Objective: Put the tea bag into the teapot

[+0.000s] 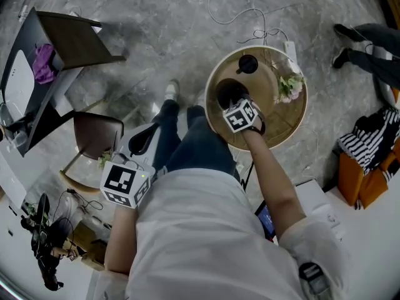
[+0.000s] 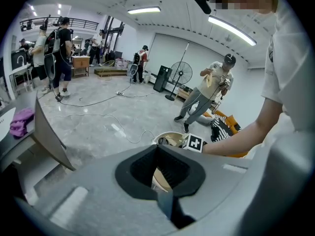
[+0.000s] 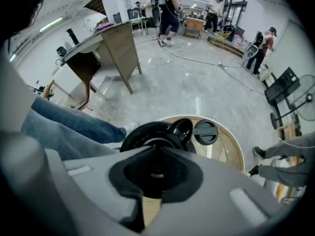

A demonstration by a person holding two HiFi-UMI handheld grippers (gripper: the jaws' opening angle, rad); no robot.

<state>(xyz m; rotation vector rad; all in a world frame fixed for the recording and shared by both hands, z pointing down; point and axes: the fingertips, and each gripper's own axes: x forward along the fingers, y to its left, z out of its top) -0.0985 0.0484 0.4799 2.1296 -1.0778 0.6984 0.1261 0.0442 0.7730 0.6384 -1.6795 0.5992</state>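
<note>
**Around the Room: Table, Furniture and Bystanders**

A round pale wooden table (image 1: 289,121) stands on the grey marble floor (image 1: 156,17), with a small bunch of pale pink flowers (image 1: 290,86) at its edge. A white power strip (image 1: 290,49) lies just beside the table, and a thin white cable (image 1: 240,14) loops across the floor near it. To the left stands a dark brown desk (image 1: 75,39) with a purple cloth (image 1: 42,63) on it, and near it a brown chair (image 1: 97,133). At right, a black-and-white striped garment (image 1: 369,133) lies over orange bags (image 1: 362,180). Farther off are a black standing fan (image 2: 181,73) and a person in a beige shirt (image 2: 211,87).
</note>
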